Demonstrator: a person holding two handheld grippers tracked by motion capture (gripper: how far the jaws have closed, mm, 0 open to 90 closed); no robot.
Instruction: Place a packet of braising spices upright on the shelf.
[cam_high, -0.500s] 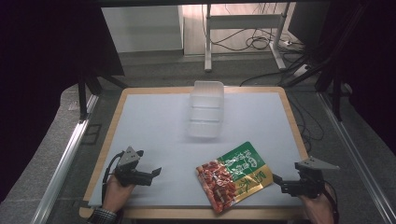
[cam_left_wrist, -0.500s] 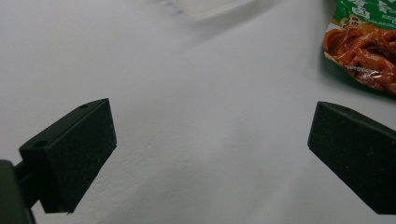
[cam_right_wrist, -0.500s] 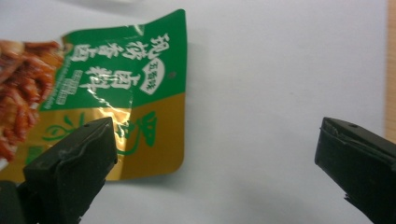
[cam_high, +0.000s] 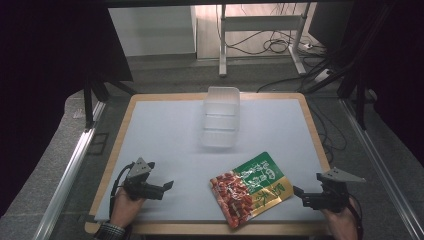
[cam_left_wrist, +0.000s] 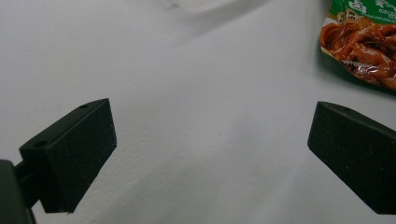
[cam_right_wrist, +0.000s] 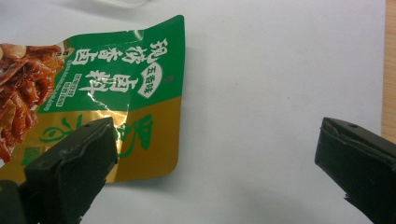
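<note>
High view: white wood-rimmed table

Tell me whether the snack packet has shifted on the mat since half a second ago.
No. The snack packet lies in the same spot below the clear plastic container, near the mat's front edge.

The food pouch is a flat, glossy foil packet printed in green and gold with white characters on one half and a photograph of red-brown food on the other. It lies flat and unopened on the white table surface near the front edge, right of centre, turned at an angle so that its pictured end points toward the front edge. Its foil shows light creases near the middle.
</note>
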